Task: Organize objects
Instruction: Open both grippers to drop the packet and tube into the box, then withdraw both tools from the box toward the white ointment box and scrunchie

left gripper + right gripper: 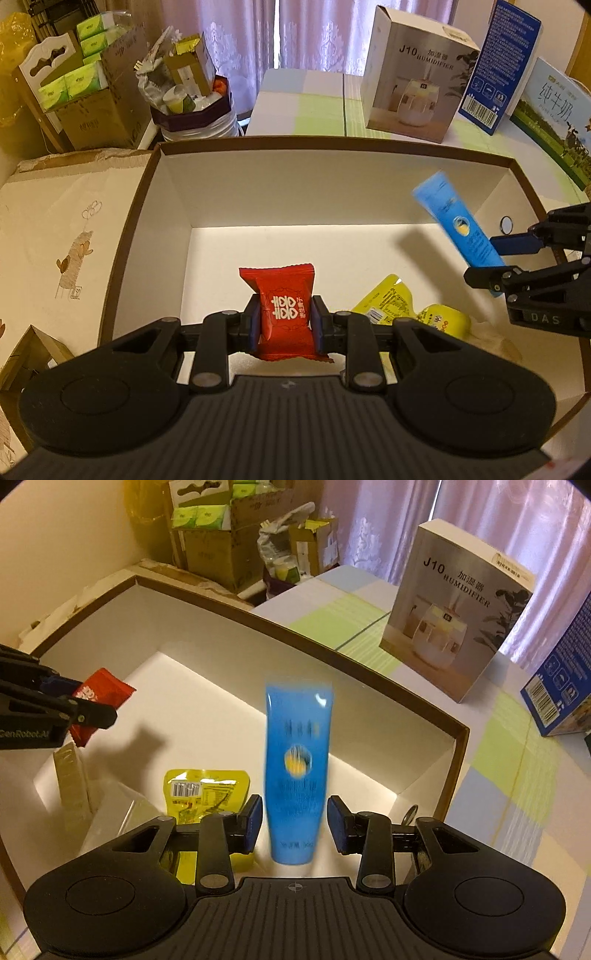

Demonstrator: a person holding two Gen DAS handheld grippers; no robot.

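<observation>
My left gripper (283, 325) is shut on a red candy packet (282, 310) and holds it above the floor of a large white box with a brown rim (332, 142). The packet also shows in the right wrist view (99, 698). My right gripper (294, 825) is open; a blue tube (297, 771) sits blurred between its pads with a gap on each side, over the box (369, 672). The tube shows at the right in the left wrist view (456, 221). Yellow packets (388, 301) (205, 794) lie on the box floor.
A humidifier carton (413, 77) (454, 609), a blue carton (498, 70) and a milk carton (554, 118) stand on the checked table behind the box. Cardboard boxes of tissue packs (74, 85) stand at the back left. A white sachet (72, 775) leans in the box.
</observation>
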